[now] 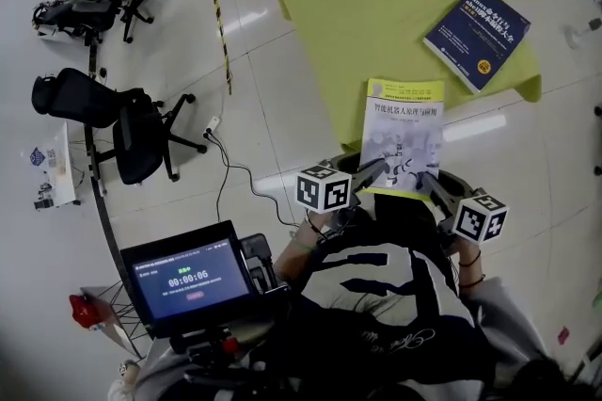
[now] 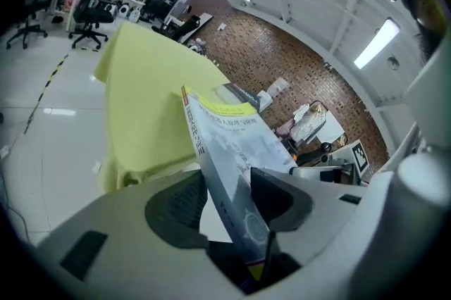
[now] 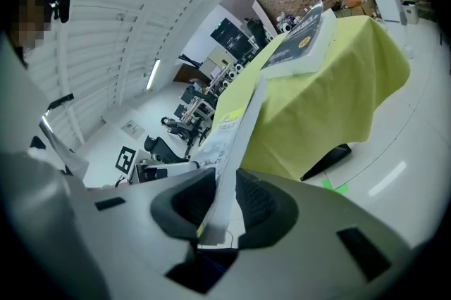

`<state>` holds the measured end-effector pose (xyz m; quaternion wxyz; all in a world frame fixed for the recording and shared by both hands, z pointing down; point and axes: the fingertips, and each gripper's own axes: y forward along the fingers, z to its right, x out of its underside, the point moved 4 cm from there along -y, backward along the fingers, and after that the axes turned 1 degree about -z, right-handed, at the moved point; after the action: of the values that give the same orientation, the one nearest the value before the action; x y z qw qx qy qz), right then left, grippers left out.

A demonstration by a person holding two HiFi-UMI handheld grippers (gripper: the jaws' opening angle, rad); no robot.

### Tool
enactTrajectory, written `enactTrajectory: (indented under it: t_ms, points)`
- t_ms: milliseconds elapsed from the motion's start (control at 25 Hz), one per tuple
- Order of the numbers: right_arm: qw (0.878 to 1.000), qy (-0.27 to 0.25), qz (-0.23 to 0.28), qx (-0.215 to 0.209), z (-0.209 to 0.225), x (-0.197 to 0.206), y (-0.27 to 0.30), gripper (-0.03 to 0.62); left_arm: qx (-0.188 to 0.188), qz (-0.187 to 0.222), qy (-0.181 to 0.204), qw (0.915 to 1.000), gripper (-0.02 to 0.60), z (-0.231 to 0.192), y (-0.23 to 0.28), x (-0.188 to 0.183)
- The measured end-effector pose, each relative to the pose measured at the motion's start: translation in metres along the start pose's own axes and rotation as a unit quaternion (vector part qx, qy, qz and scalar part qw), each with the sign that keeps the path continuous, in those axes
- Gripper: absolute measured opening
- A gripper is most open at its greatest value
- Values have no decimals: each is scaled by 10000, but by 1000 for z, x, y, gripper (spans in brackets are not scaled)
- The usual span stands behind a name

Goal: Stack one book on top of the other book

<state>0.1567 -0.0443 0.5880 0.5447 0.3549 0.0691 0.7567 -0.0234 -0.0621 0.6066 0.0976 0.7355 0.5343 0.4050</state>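
Note:
A white book with a yellow top band point(image 1: 403, 137) is held up over the near edge of the yellow-green table point(image 1: 376, 4). My left gripper point(image 1: 372, 173) has its lower left corner between its jaws. In the left gripper view the book point(image 2: 232, 144) leans on the right pad point(image 2: 282, 198), and a gap shows at the left pad, so the left gripper point(image 2: 227, 205) is open. My right gripper point(image 1: 428, 184) is shut on the book's lower right edge; both pads press the book point(image 3: 236, 129) in the right gripper view point(image 3: 224, 205). A dark blue book point(image 1: 477, 37) lies flat at the table's far right point(image 3: 299, 38).
Black office chairs point(image 1: 132, 131) stand on the tiled floor to the left. A screen with a timer point(image 1: 188, 277) sits at the lower left, with a cable point(image 1: 224, 173) running across the floor. Yellow-black tape point(image 1: 221, 32) marks the floor left of the table.

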Motion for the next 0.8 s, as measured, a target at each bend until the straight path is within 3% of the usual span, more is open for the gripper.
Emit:
enactTrajectory:
  t_ms: [240, 400, 600, 800]
  points:
    - [9994, -168, 219, -227, -21, -22, -20, 94, -224, 399, 299, 9985, 196, 37, -25, -27]
    - [9976, -485, 392, -300, -21, -65, -27, 94, -283, 677, 524, 9959, 196, 53, -20, -65]
    - [9936, -766, 815, -166, -26, -102, -38, 94, -99, 869, 944, 9917, 196, 68, -11, -106]
    - [9903, -724, 1174, 193, -26, -107, -42, 94, 141, 695, 1342, 9884, 196, 72, 0, -124]
